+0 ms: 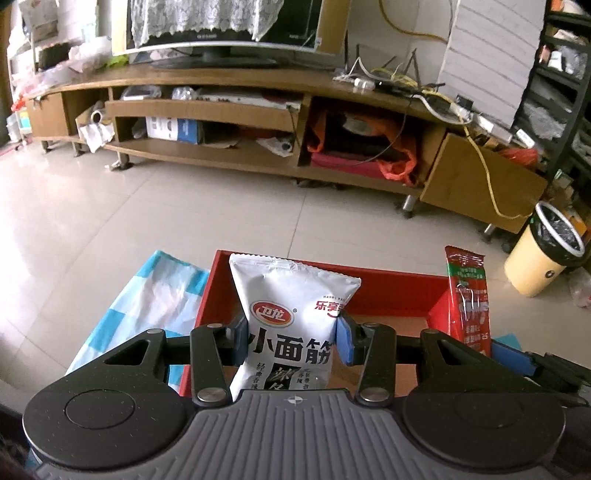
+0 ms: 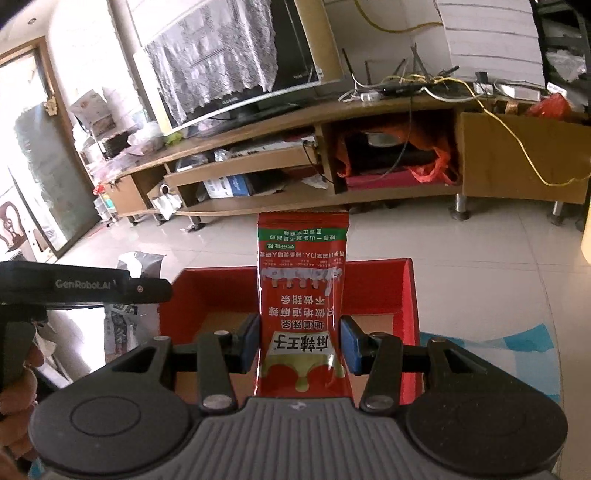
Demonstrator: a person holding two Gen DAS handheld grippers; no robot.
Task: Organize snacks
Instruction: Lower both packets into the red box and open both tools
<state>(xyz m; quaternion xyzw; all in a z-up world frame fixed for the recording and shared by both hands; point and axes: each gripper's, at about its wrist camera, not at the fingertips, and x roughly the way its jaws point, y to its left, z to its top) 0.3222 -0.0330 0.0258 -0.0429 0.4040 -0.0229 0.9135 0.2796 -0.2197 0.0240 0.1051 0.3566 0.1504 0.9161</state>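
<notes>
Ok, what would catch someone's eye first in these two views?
The white snack packet pinched upright in the left gripper, and the red snack packet pinched in the right gripper. Both are above an open red box, with a cluttered wooden TV stand behind.

White snack packet (image 1: pixel 291 325) and red snack packet (image 2: pixel 303 306), both upright above open red box (image 1: pixel 388 291).

Beyond the gripper a long wooden TV stand (image 1: pixel 236 79) runs across the pale tiled floor (image 1: pixel 110 206); a television (image 1: pixel 221 33) draped in lace cloth (image 1: pixel 199 18) stands on it; tangled cables (image 1: pixel 399 74) lie toward its right end; a yellow bin (image 1: pixel 543 251) with a black liner sits on the floor, far right.
</notes>
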